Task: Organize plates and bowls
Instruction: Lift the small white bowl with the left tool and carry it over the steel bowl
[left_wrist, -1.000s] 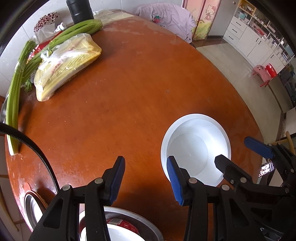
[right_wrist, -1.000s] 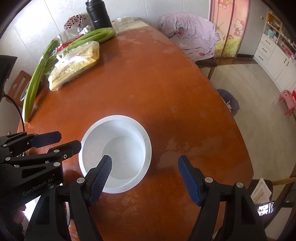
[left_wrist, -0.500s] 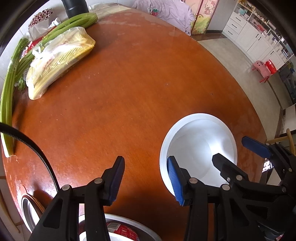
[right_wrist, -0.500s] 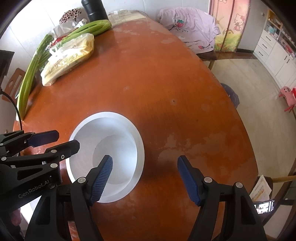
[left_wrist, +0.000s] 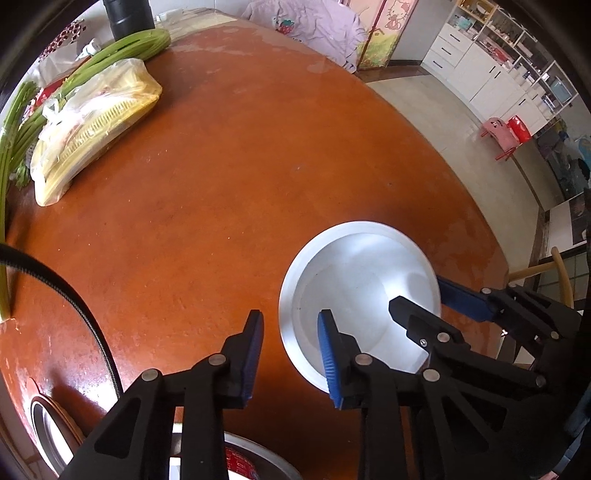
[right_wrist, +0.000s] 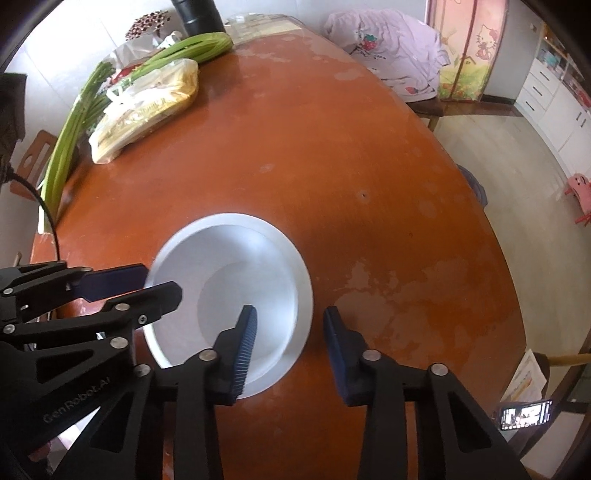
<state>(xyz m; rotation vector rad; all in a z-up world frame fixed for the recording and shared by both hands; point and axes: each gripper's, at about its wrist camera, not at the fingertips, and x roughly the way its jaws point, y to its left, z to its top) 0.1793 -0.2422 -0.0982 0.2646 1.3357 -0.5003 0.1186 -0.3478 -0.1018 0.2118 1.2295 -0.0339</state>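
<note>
The white bowl (right_wrist: 229, 295) sits on the near part of the brown table (right_wrist: 314, 147). Both grippers straddle its rim, 1 finger inside and 1 outside. The left gripper (left_wrist: 290, 354), on the left rim, and the right gripper (right_wrist: 290, 350), on the right rim, have just been closing; pad contact seems likely but unclear.

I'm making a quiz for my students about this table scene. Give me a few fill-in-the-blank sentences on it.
1. The white bowl stands on the table and is ___ inside.
2. The right gripper has one finger inside the bowl and the other ___ it.
3. The long stalks beside the plastic bag are ___ in colour.

Missing words: empty; outside; green.
</note>
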